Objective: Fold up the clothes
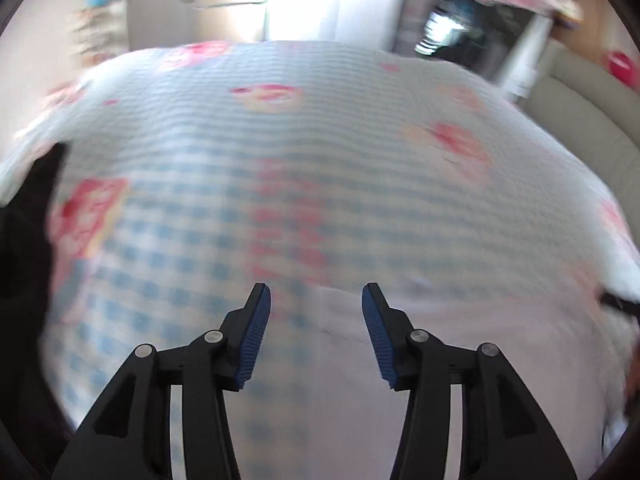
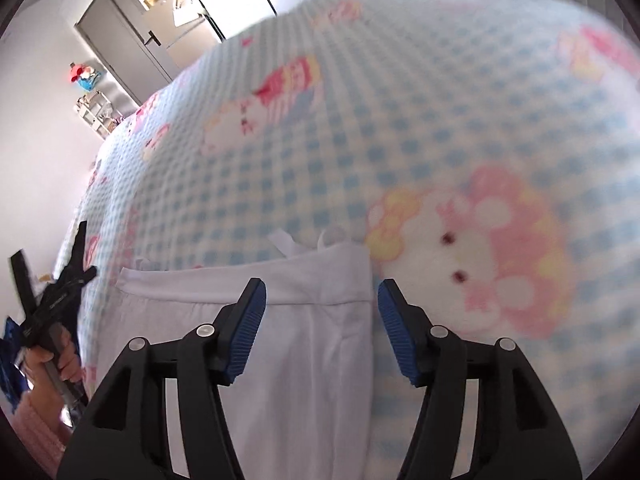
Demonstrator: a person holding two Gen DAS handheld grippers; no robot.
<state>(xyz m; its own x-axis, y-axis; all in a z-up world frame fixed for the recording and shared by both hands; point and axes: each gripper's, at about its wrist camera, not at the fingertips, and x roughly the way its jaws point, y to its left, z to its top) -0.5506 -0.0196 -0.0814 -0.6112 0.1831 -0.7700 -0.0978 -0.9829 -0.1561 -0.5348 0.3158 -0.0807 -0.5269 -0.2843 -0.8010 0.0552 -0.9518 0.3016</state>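
While my right gripper (image 2: 322,304) hangs above the bed with its blue ribbed pads (image 2: 249,332) spread apart and nothing pinched between them, the folded white cotton garment (image 2: 304,360) lies flat directly beneath, its hemmed top edge running crosswise just past the fingertips. I see my left gripper (image 1: 316,312) released as well, jaws apart and empty, with the same white garment (image 1: 440,360) showing under and to the right of it, though that view is smeared by blur. Both sit over the blue-and-white checked blanket printed with pink cartoon characters (image 2: 400,140), which covers the whole bed; a large pink-and-yellow character face lies just right of the garment in the right wrist view. At that view's lower left edge I can see the person's left hand (image 2: 56,364), in a pink sleeve (image 2: 32,432), wrapped round the other tool's handle. Beyond the blanket stand a grey door (image 2: 120,32) and a small shelf of trinkets (image 2: 94,112) against the white wall.
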